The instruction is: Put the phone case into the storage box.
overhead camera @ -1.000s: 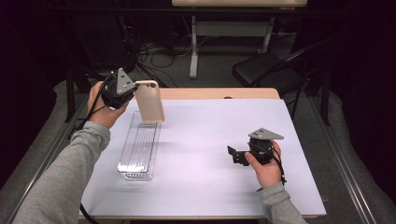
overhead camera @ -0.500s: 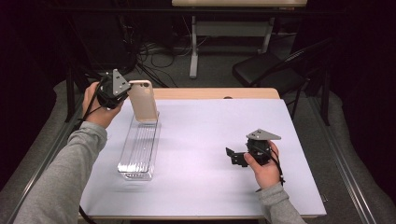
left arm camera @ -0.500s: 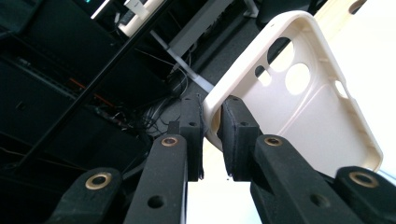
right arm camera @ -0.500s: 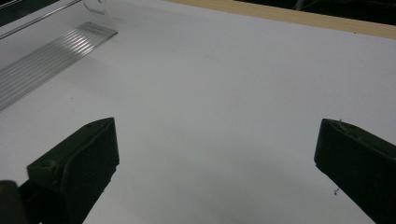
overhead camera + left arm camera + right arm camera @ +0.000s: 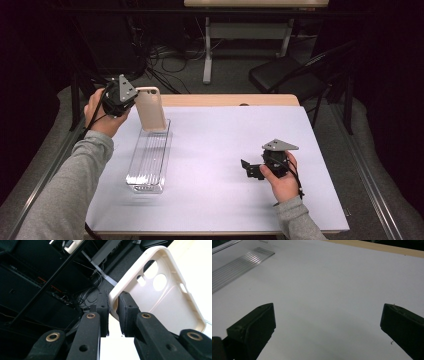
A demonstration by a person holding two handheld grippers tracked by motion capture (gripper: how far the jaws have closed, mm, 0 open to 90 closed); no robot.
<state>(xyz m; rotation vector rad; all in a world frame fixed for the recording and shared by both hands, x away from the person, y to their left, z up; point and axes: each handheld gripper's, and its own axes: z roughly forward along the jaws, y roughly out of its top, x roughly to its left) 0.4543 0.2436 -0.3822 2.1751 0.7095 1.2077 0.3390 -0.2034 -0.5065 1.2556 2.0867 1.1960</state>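
A cream phone case (image 5: 151, 109) hangs upright over the far end of a clear ribbed tray (image 5: 150, 160). My left gripper (image 5: 137, 97) is shut on the case's upper corner. In the left gripper view the two pads pinch the rim of the case (image 5: 162, 297) at the left gripper (image 5: 113, 298), and the case's hollow inside with its camera cut-outs faces the camera. My right gripper (image 5: 246, 169) rests low over the white table sheet at the right, pointing left. Its jaws stand wide apart around the right gripper (image 5: 328, 317) with nothing between them.
The white sheet (image 5: 225, 135) covers most of a wooden table (image 5: 225, 100). The clear tray (image 5: 237, 262) lies lengthwise at the left. A black chair (image 5: 290, 75) and a desk leg (image 5: 207, 50) with cables stand beyond the far edge.
My left hand has carried the phone case a little to the left over the tray's far end. The right hand has stayed put.
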